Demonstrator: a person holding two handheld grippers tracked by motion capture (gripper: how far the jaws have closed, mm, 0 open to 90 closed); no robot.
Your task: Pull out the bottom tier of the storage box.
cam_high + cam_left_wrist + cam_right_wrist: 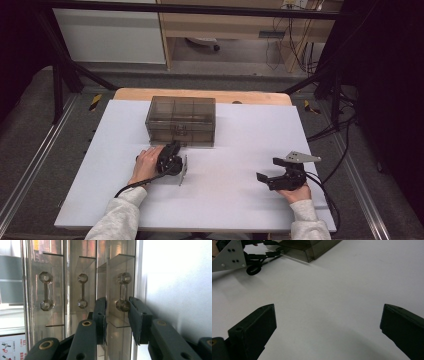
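Drawers in the smoky plastic box (181, 120) at the table's (240, 150) far middle have small handles, and the left gripper (117, 305) is rolled sideways so its jaws bracket one handle (123, 291), apparently pinching it, presumably to pull. Parked well apart at right, the right gripper (328, 322) rests with jaws spread wide, empty.

Black hand-held gripper (176, 148) with trailing cable; light grey sleeves (119, 216).
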